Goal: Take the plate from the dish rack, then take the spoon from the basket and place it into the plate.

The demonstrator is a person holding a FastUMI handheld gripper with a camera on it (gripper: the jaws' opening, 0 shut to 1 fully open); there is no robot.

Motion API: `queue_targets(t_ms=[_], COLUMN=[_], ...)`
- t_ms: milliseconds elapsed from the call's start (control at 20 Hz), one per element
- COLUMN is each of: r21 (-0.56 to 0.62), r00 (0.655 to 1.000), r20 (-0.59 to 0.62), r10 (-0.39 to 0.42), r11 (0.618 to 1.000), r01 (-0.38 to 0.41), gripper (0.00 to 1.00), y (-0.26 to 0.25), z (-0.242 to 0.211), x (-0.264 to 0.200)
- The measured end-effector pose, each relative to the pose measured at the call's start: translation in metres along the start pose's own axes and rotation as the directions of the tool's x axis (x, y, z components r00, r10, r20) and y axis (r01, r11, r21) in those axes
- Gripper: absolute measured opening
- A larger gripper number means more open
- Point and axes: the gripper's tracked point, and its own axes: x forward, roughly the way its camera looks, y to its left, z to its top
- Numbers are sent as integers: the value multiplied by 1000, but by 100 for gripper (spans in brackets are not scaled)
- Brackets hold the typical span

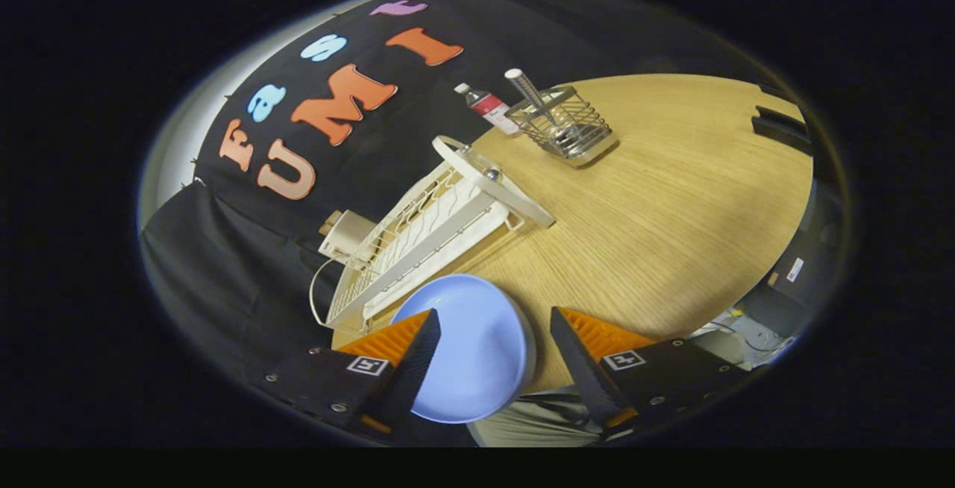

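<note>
No readable text: bottle (486,106) label too small, square markers on hand-held gripper (494,320) wordless.

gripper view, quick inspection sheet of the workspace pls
surface: wooden table, mostly bare
job's things: blue plate lies on the table between the fingers, out of the rack; spoon stands in the basket beyond
clutter: bottle beside the basket; box behind the rack
grippers: gripper open, fingers either side of the plate
cables: thin cord by the rack
surroundings: black cloth wall
</note>
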Motion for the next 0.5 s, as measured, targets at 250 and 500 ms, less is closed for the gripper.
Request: queue_targets(t_ms=[250, 500], r21=[-156, -337], r00=[986, 931], r20=[157, 353], r10=[-60, -96], r11=[984, 915], r01=[85, 222], gripper=[98, 98], y=[-13, -15], z=[57, 125], x=[-10, -22])
